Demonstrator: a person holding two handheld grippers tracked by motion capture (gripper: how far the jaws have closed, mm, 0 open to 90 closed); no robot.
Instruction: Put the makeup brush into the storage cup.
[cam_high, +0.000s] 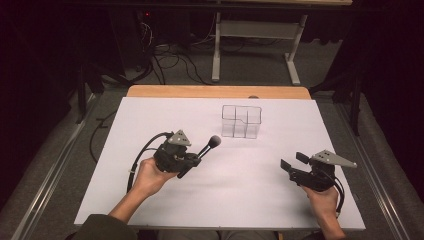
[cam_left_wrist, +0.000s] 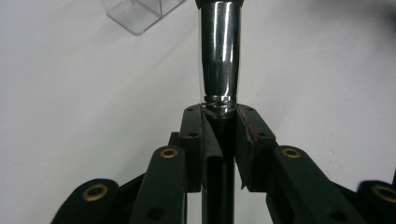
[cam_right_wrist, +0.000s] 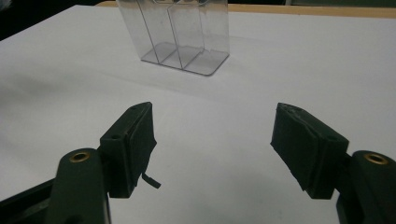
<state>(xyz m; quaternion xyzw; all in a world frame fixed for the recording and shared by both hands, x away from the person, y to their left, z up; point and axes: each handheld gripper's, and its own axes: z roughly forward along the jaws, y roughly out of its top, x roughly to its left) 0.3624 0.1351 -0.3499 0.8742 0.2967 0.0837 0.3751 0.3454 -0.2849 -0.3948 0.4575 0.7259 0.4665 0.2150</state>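
Observation:
My left gripper (cam_high: 192, 161) is shut on a makeup brush (cam_high: 206, 149) with a black handle, a shiny metal ferrule (cam_left_wrist: 219, 56) and a dark round head pointing up and right toward a clear plastic organizer (cam_high: 242, 121). In the left gripper view the jaws clamp the brush handle just below the ferrule. The organizer (cam_right_wrist: 180, 35) has several compartments and stands at the middle back of the white table. My right gripper (cam_high: 292, 162) is open at the right front, nothing between its pads (cam_right_wrist: 140, 140), facing the organizer.
The white tabletop (cam_high: 240, 190) has a wooden strip (cam_high: 215, 91) along its far edge. Beyond it stand a grey desk frame (cam_high: 255, 45) and cables on the floor. A person's hands hold both grippers from the bottom.

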